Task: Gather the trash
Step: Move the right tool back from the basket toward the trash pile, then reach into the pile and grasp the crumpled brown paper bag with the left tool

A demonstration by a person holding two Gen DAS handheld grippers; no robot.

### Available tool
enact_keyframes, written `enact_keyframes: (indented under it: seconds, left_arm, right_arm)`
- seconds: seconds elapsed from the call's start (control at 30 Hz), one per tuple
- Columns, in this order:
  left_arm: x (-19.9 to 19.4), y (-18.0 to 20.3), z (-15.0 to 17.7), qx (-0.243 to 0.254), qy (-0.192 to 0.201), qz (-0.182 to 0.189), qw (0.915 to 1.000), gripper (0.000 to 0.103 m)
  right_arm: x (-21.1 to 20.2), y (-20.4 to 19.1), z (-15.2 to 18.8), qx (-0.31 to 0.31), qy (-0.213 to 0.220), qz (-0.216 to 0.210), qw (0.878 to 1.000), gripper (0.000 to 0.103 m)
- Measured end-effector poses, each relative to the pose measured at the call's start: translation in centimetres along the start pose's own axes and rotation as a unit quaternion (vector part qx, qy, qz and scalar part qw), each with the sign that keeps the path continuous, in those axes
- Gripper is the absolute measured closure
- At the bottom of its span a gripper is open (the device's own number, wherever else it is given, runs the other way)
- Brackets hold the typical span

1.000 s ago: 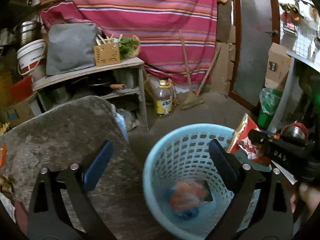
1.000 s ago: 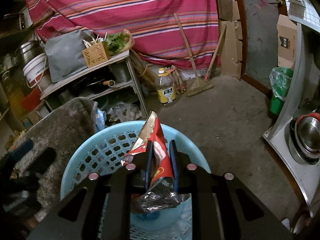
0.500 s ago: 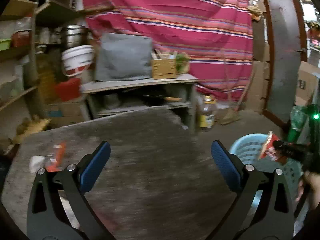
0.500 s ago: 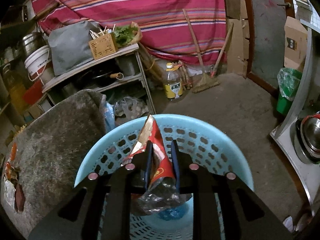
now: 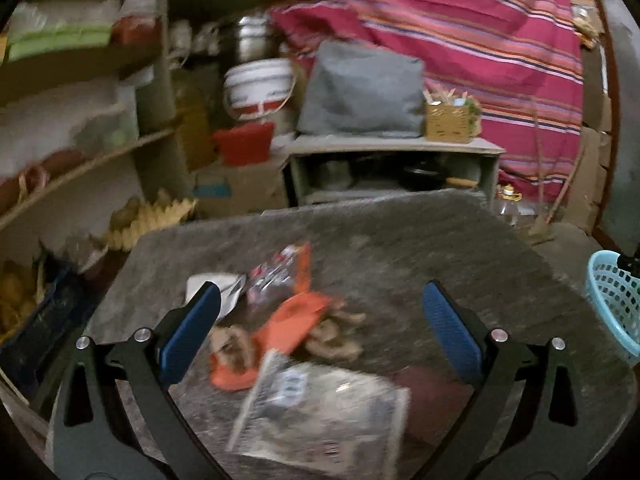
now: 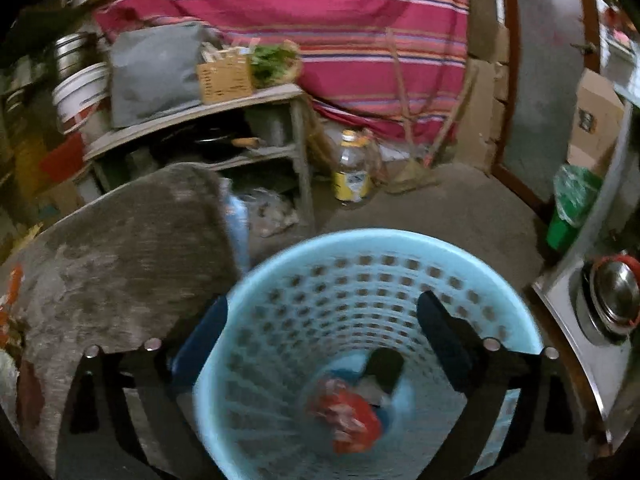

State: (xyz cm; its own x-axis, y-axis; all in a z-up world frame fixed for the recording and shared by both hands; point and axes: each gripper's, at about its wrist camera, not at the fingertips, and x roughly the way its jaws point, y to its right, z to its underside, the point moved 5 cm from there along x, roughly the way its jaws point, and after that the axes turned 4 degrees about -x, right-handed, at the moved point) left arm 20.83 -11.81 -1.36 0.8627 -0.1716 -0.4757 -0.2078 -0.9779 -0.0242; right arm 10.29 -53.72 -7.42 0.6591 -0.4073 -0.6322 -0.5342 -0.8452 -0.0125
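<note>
The red crinkled snack wrapper [image 6: 346,416] lies at the bottom of the pale blue perforated plastic basket [image 6: 400,248], below the right tongs [image 6: 322,320], whose jaws have just been opening and now stand wide and empty. A second ago they pinched that wrapper. The left tongs [image 5: 320,320], wide, hang over orange and silver wrappers [image 5: 296,320] on the grey surface [image 5: 440,240].

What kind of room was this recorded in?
Probably a household storeroom or back kitchen: cluttered shelves, a metal pot above a plastic bucket, and an oil bottle on the bare floor.
</note>
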Motion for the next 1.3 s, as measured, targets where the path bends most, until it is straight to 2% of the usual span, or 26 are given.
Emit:
enact_keyframes:
  seconds: [0.23,0.43,0.5,0.7,0.9,1.07,1.2,1.23,1.3]
  left_arm:
    - [2.8,-5.4,2.0,-0.025,-0.042,-0.030,0.9984,0.005]
    - [4.2,-8.6,3.1,-0.037,-0.062,-0.054,0.9959,0.006]
    - [4.6,-9.5,3.3,-0.042,-0.068,-0.060,0.9950,0.006]
    - [5.7,-11.3,4.1,-0.061,-0.083,-0.066,0.9925,0.006]
    - [6.8,-10.4,5.1,-0.037,-0.096,-0.068,0.9923,0.006]
    - [7.7,-10.4,5.5,-0.050,-0.112,-0.044,0.9914,0.023]
    - [8.3,-9.8,5.7,-0.052,-0.122,-0.031,0.9907,0.030]
    - [8.4,-9.6,5.7,-0.049,-0.124,-0.029,0.9907,0.034]
    - [8.8,-9.2,5.9,-0.041,-0.128,-0.022,0.9906,0.050]
  right_arm:
    - [0.0,-9.7,-0.1,-0.073,0.009,-0.045,0.996,0.008]
    - [0.6,-15.3,0.6,-0.092,-0.004,-0.077,0.993,0.007]
    - [0.6,-16.5,0.7,-0.097,-0.005,-0.081,0.992,0.004]
    - [1.0,-19.4,1.0,-0.111,-0.018,-0.089,0.990,0.004]
    - [2.1,-20.6,1.5,-0.114,-0.038,-0.074,0.990,0.004]
    - [2.5,-20.5,1.7,-0.095,-0.049,-0.091,0.990,0.004]
    - [2.6,-20.5,1.8,-0.084,-0.053,-0.094,0.991,0.004]
    - [2.5,-20.7,1.7,-0.084,-0.051,-0.095,0.991,0.004]
    - [2.1,-21.2,1.7,-0.090,-0.047,-0.096,0.990,0.004]
